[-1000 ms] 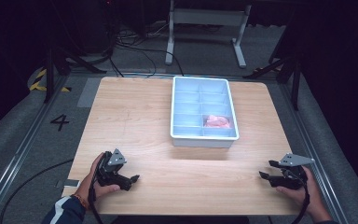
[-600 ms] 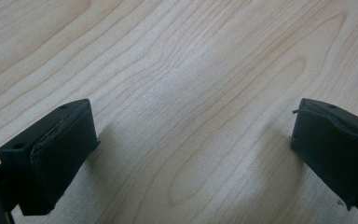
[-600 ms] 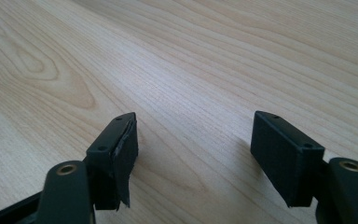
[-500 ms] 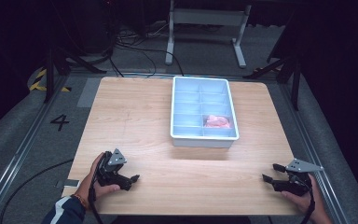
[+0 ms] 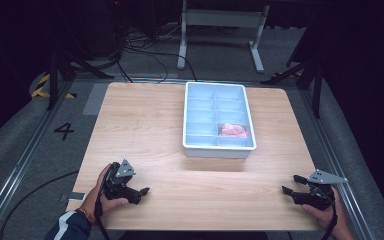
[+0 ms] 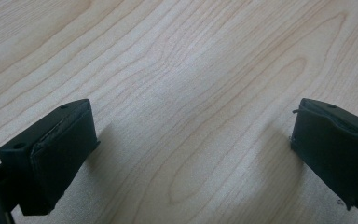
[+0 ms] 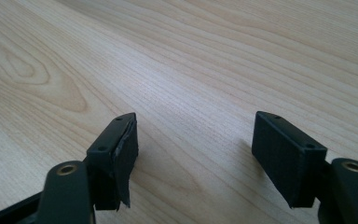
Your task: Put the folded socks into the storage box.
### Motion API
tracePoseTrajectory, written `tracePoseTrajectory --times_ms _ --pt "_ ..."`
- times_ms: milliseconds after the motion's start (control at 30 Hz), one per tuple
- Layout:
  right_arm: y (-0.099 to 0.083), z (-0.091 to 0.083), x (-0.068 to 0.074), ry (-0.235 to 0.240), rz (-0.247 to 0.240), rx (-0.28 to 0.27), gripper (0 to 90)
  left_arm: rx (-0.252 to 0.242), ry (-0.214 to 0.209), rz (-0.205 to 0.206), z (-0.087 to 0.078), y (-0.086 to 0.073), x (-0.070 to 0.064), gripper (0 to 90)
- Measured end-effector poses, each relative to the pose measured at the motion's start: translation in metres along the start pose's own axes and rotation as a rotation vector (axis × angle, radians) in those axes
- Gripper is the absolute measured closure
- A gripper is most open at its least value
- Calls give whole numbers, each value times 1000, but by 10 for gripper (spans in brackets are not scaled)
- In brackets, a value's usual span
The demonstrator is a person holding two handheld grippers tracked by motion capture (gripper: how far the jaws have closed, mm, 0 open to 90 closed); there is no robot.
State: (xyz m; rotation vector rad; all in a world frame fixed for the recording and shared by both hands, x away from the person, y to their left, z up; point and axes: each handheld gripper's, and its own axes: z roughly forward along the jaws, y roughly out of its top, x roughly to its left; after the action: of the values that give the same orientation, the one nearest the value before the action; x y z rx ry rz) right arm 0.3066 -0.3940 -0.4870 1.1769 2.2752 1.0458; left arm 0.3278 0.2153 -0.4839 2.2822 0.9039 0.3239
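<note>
My left gripper (image 5: pixel 139 192) rests on the wooden table (image 5: pixel 145 130) near its front left corner, held by a hand, its jaws pointing right. In the left gripper view (image 6: pixel 191 154) the two black jaws stand wide apart over bare wood, nothing between them. My right gripper (image 5: pixel 291 185) lies at the front right corner, jaws pointing left, also open. The right gripper view (image 7: pixel 196 154) shows bare wood between its spread jaws. A pale blue compartment tray (image 5: pixel 191 145) sits at the table's middle right, with a pink object (image 5: pixel 233 131) in a right-hand compartment near the front.
Beyond the table's far edge stand a grey metal frame (image 5: pixel 220 20) and loose cables (image 5: pixel 145 45) on the floor. Dark tripod legs (image 5: pixel 305 75) stand at the back right. A floor marking "4" (image 5: pixel 64 131) lies to the left.
My right gripper has slid toward the table's front right corner, closer to the person. The left gripper has stayed put.
</note>
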Motion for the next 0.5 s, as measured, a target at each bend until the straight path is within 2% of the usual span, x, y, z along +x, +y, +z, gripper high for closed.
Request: tracePoseTrajectory --times_ms 500 --pt "0 0 0 -9 10 2 314 1 -1 2 0 0 0 3"
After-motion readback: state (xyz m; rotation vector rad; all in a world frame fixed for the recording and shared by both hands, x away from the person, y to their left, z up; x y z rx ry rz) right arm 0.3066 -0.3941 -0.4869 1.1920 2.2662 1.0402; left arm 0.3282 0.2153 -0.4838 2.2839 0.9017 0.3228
